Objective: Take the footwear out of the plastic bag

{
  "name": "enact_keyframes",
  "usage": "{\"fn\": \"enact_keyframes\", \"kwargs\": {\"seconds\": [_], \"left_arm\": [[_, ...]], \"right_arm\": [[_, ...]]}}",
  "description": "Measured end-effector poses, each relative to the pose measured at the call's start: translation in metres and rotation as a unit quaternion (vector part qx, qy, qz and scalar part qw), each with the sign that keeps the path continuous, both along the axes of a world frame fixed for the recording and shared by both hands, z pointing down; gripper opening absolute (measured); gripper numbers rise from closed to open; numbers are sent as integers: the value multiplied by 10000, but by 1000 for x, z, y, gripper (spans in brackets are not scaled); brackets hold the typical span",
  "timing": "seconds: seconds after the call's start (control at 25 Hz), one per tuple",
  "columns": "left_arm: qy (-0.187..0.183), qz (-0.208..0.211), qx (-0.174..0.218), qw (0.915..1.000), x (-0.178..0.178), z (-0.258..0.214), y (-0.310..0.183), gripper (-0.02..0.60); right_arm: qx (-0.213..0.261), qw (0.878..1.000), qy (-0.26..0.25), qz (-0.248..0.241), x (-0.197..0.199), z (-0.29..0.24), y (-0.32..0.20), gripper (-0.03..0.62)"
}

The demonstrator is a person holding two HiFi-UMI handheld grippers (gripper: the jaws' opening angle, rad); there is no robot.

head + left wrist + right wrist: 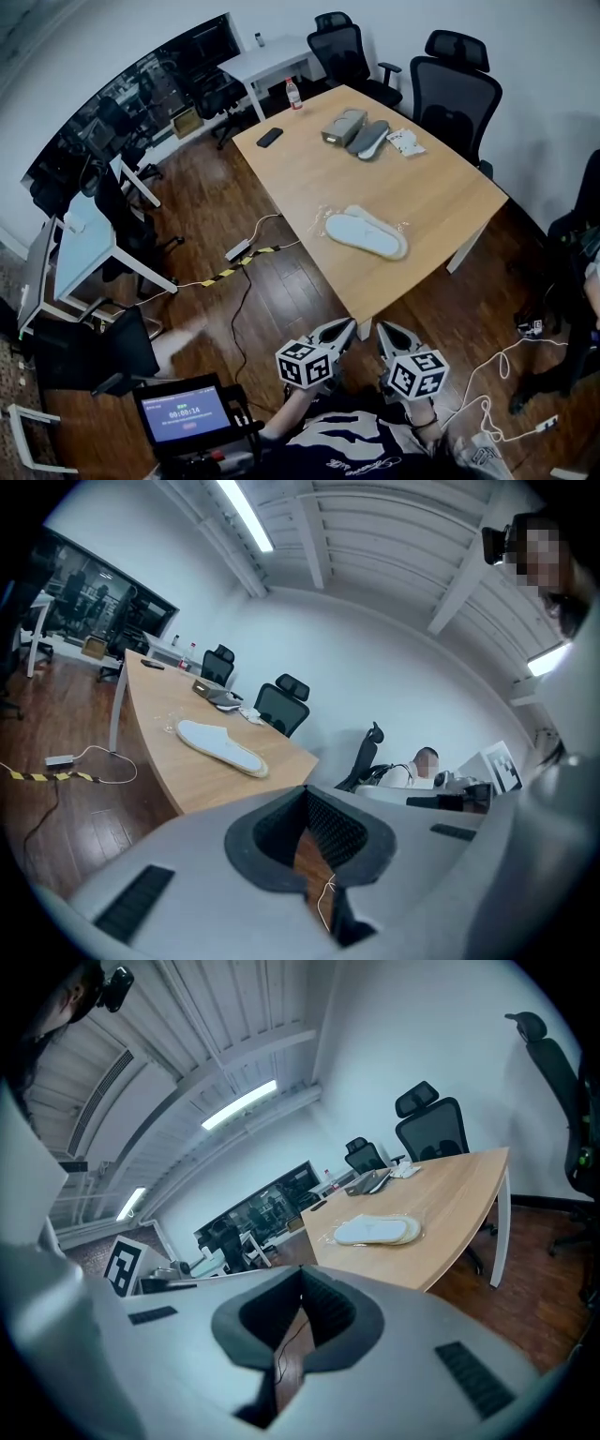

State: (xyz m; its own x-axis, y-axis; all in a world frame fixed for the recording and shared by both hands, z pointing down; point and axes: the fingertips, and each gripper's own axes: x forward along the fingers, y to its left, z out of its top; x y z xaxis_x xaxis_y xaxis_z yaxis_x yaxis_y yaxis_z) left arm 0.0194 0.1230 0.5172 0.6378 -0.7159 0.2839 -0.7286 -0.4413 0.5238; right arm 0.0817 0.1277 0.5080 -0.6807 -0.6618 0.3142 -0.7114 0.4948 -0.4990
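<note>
Dark wood floor [291, 309] lies under both tongs, which are held close to the person's body. The left gripper [345, 325] and right gripper [386, 330] each have their jaws pressed together on nothing. Only the head view shows a small screen [186, 412] beside them, and only the left gripper view shows a seated person [424, 764] beyond the table [309, 187]. On the table's near part lies one clear plastic bag [326, 216] holding two white slippers [366, 234], flat and overlapping. Farther off are one grey box [343, 126], grey slippers [368, 139], one phone [269, 137], one bottle [293, 94] and two black chairs [455, 84].
</note>
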Motion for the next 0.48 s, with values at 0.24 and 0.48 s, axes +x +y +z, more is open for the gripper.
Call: {"fn": "enact_keyframes", "kwargs": {"seconds": [0.24, 0.48], "left_arm": [[-16, 159, 128, 9998, -17, -5, 28, 4], [-104, 415, 265, 9987, -38, -12, 54, 4]], "right_arm": [[77, 9997, 237, -14, -25, -5, 34, -11], [121, 9993, 229, 263, -47, -14, 54, -11]]}}
